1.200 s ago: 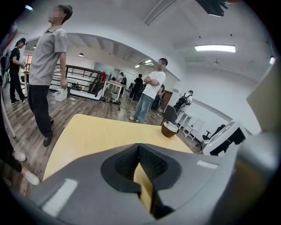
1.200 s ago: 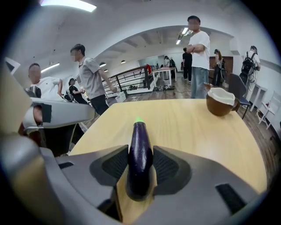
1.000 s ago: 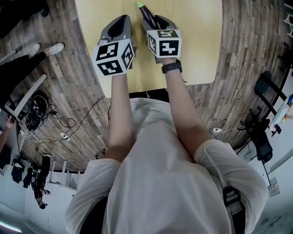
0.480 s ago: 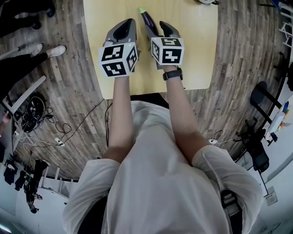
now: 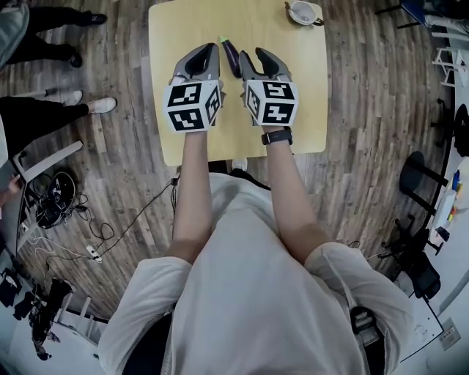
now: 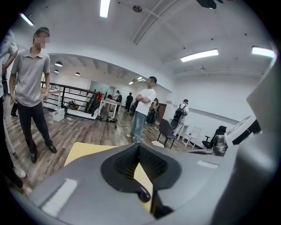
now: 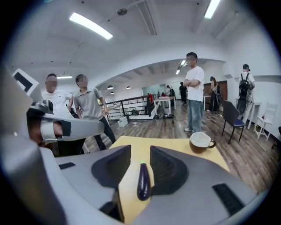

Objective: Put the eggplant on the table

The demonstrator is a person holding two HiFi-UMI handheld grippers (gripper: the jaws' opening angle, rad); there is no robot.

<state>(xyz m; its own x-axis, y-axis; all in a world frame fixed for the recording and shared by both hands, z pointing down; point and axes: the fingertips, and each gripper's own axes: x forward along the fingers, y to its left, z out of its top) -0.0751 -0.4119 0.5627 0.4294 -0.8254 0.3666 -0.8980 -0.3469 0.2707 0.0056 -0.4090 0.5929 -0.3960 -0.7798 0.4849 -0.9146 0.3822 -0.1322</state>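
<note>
The dark purple eggplant [image 5: 231,57] lies on the pale wooden table [image 5: 190,22], its green stem end pointing away from me. Both grippers hover above it, one on each side. My right gripper [image 5: 258,57] has its jaws apart and closing. In the right gripper view the eggplant [image 7: 143,181] shows through the gap, down on the table [image 7: 171,147], and the pads do not press on it. My left gripper [image 5: 204,53] has its pads meeting at the tips [image 6: 138,149], with nothing between them. The eggplant's end [image 6: 144,195] shows below them.
A white cup [image 5: 302,12] with dark liquid stands at the table's far right corner, also in the right gripper view [image 7: 201,141]. Several people stand on the wood floor around the table [image 6: 142,110]. Cables and gear lie on the floor at left [image 5: 58,190].
Both grippers have lifted up from the table side by side. The eggplant stays lying on the tabletop and now shows between the two grippers, left of the right jaws.
</note>
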